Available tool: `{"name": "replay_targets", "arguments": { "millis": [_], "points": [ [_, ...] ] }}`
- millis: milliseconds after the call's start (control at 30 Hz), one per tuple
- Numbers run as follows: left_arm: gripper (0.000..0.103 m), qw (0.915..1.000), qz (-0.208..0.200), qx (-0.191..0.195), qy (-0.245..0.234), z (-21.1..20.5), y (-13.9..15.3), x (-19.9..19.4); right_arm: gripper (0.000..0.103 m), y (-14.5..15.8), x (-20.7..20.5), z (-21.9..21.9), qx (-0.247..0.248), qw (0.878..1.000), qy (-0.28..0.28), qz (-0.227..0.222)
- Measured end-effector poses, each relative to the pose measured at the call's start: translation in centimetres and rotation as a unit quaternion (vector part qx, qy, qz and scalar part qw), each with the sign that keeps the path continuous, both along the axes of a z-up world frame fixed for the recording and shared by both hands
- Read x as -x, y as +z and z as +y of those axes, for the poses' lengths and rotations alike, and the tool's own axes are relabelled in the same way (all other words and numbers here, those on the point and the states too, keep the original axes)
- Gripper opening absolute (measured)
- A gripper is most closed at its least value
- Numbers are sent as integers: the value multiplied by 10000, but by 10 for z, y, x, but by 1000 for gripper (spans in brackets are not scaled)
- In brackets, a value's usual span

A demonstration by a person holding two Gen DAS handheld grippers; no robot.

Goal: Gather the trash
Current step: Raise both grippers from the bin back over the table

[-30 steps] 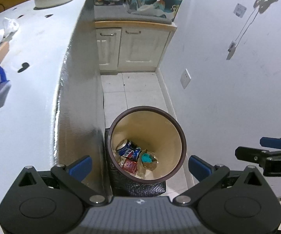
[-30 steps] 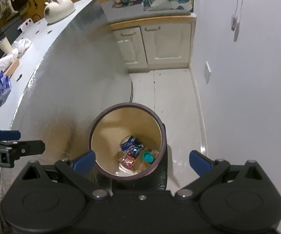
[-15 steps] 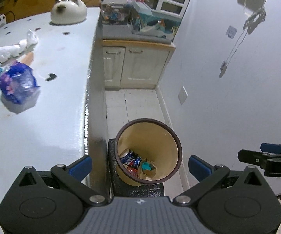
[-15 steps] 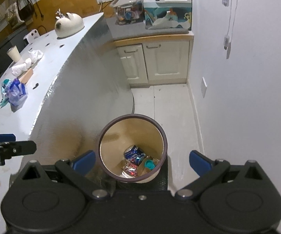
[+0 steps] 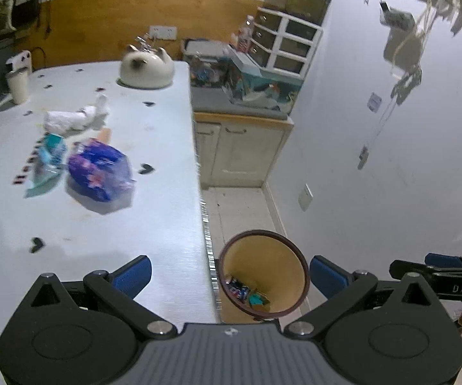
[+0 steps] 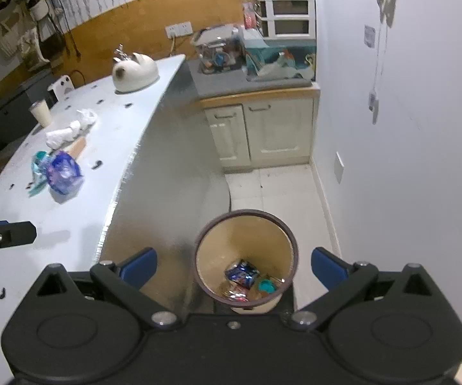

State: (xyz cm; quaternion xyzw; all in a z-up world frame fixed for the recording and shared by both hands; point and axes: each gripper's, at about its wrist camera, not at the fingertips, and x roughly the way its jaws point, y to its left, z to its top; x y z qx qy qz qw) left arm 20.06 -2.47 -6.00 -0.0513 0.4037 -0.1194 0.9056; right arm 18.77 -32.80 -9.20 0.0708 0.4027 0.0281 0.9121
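White table (image 5: 154, 224) holds leftover trash; both tools hang released and empty above the bin (image 6: 245, 258) on the floor beside it.
Left tool (image 5: 229, 276) should reach forward to the blue wrapper (image 5: 99, 173), centre over it, then close; right tool (image 6: 234, 264) waits.

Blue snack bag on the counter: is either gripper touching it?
Apart. The right wrist view shows the blue snack bag lying alone on the counter, with bare surface between it and the open left gripper; the right gripper hangs over the bin.
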Motion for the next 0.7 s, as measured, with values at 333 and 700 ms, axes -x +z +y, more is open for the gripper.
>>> {"name": "replay_targets", "arguments": {
  "millis": [333, 700],
  "points": [
    [103, 9988, -337, 14, 357, 85, 23, 22, 103, 20, 15, 69, -48, 9994, 124, -308],
    [103, 9969, -524, -55, 589, 173, 33, 6, 103, 27, 5, 150, -72, 9981, 258, -561]
  ]
}}
